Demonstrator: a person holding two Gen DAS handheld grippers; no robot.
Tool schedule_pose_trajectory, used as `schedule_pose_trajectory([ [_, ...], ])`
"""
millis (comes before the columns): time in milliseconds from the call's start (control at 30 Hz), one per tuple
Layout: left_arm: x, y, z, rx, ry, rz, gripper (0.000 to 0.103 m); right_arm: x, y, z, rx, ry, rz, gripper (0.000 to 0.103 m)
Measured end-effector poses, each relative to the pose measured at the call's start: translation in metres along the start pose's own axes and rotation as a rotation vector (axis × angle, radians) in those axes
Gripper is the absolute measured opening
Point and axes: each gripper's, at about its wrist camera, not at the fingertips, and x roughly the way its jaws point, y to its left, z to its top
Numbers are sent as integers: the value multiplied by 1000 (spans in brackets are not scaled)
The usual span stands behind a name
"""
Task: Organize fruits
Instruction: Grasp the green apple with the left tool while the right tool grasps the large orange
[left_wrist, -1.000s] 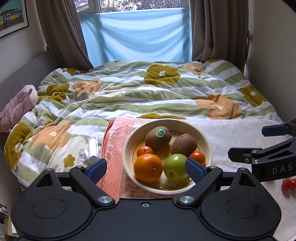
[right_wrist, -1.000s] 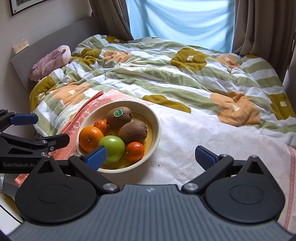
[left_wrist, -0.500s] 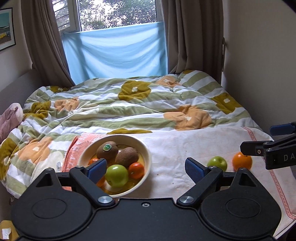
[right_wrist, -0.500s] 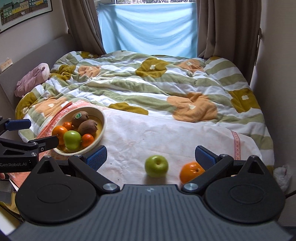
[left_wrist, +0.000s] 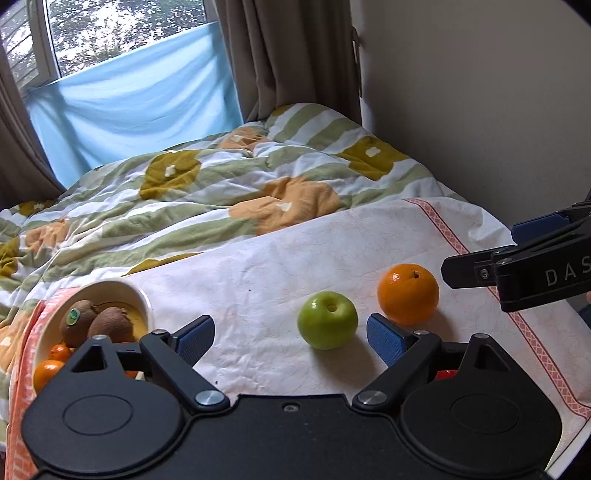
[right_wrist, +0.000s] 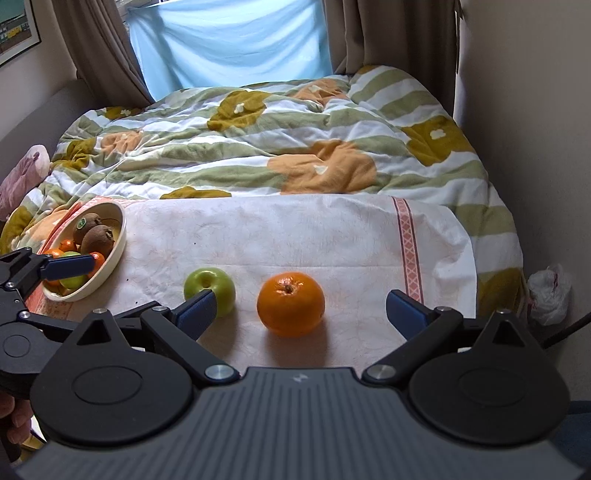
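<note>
A green apple (left_wrist: 328, 319) and an orange (left_wrist: 408, 293) lie side by side on a white cloth (left_wrist: 258, 273) spread over the bed. My left gripper (left_wrist: 290, 336) hovers just short of the apple. Its jaws are closing, with the apple ahead of the right-hand fingertip and no pad touching it. My right gripper (right_wrist: 300, 310) is open, and the orange (right_wrist: 291, 303) sits between its fingertips, untouched. The apple (right_wrist: 209, 290) is beside its left finger. A cream bowl (right_wrist: 120, 236) at the far left holds two kiwis (right_wrist: 92, 229), small oranges and a green apple.
A flowered duvet (right_wrist: 295, 140) covers the bed beyond the cloth. The wall (left_wrist: 480, 110) runs close along the right side. A white plastic bag (right_wrist: 550, 295) lies on the floor at the right. A pink plush (right_wrist: 22, 177) rests at the far left.
Both grippers have swung right, away from the bowl, and come down over the loose apple and orange. The bowl has slid to the left edge of each view.
</note>
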Motion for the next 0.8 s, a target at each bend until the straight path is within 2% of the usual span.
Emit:
schedule_pose_trajectory([
  [167, 38, -14, -1, 91, 12, -25, 88, 31, -5, -7, 63, 39, -1, 103],
  [300, 61, -23, -6, 172, 34, -35, 82, 50, -6, -9, 93, 52, -3, 103],
  [567, 83, -21, -9, 198, 82, -86, 79, 72, 0, -11, 118, 74, 1, 100],
  [667, 90, -25, -9, 226, 101, -97, 67, 76, 3, -12, 118, 78, 0, 99],
  [800, 92, -22, -7, 208, 100, -101, 59, 80, 5, -12, 124, 84, -3, 99],
])
